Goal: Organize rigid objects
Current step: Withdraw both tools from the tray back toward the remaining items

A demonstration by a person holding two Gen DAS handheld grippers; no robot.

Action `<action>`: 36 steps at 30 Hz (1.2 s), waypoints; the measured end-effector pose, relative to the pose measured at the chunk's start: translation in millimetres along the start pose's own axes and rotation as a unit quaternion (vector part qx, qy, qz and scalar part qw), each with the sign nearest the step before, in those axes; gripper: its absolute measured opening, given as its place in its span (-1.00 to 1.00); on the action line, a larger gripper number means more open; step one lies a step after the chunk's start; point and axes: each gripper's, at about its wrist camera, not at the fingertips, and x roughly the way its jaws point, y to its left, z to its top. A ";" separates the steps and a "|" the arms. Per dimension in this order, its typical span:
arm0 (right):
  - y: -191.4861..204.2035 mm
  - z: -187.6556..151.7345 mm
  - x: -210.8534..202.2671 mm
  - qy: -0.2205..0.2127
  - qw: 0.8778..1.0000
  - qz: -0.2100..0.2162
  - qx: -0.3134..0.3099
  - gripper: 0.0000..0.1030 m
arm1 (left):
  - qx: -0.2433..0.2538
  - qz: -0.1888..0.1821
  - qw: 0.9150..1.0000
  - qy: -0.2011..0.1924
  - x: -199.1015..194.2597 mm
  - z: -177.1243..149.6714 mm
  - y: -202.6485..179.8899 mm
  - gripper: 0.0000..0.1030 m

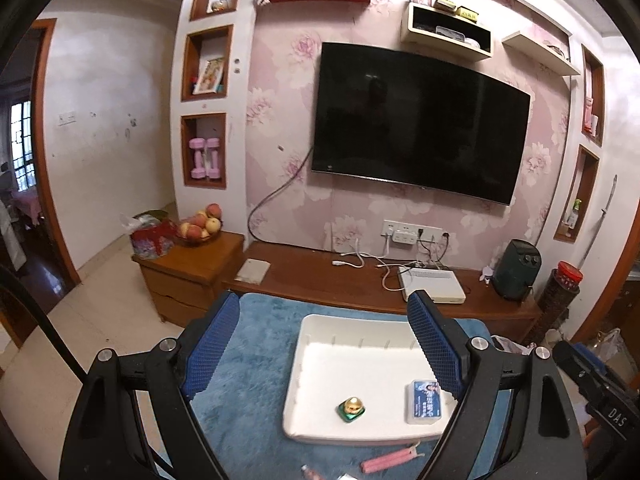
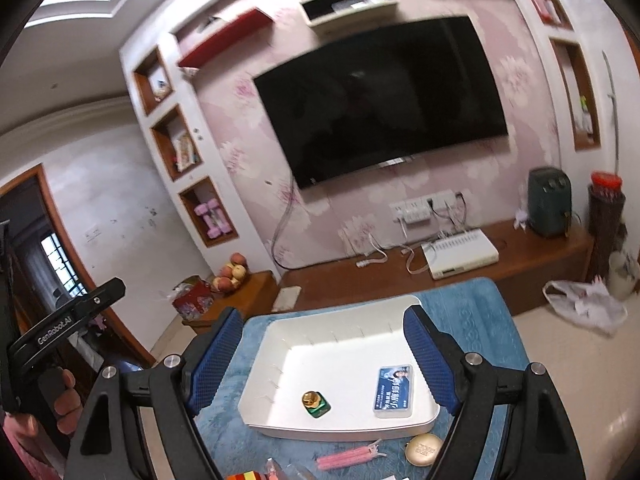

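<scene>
1. Both grippers are held above the counter, which is covered by a fluffy blue mat (image 2: 472, 320); the left gripper (image 1: 322, 344) and the right gripper (image 2: 324, 354) are each seen with jaws spread wide and nothing between them.
2. Inside the shallow white plastic tray (image 2: 348, 430), two things are already lying: a small green bottle with a gold cap (image 2: 315, 402) and a flat clear plastic case with a blue printed card (image 2: 393, 391), well apart from each other.
3. Outside the tray, just beside its near rim, a slim pink stick-shaped item (image 2: 346, 459) and a round gold compact (image 2: 424, 447) are seen on the mat.
4. The compact is judged light, stiff and slippery; it is best taken across its edges.
5. The pink item looks thin and light; a grip across its middle is advised, pressed close to the soft mat.
6. A multicoloured block (image 2: 242, 475) is glimpsed at the bottom edge; its kind cannot be told.
</scene>
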 end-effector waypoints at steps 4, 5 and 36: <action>6.4 -3.7 -21.6 -0.027 0.999 0.018 -0.023 0.65 | -0.002 0.017 1.000 -0.004 -19.6 -5.7 1.9 0.71; 6.8 -5.0 -27.9 -0.039 0.999 0.022 -0.025 0.65 | -0.002 0.023 1.000 -0.003 -23.9 -7.6 2.5 0.71; 84.2 -110.2 -118.9 -0.055 0.993 -0.009 -0.106 0.99 | 0.022 -0.008 0.989 0.145 -56.7 -76.3 50.9 0.71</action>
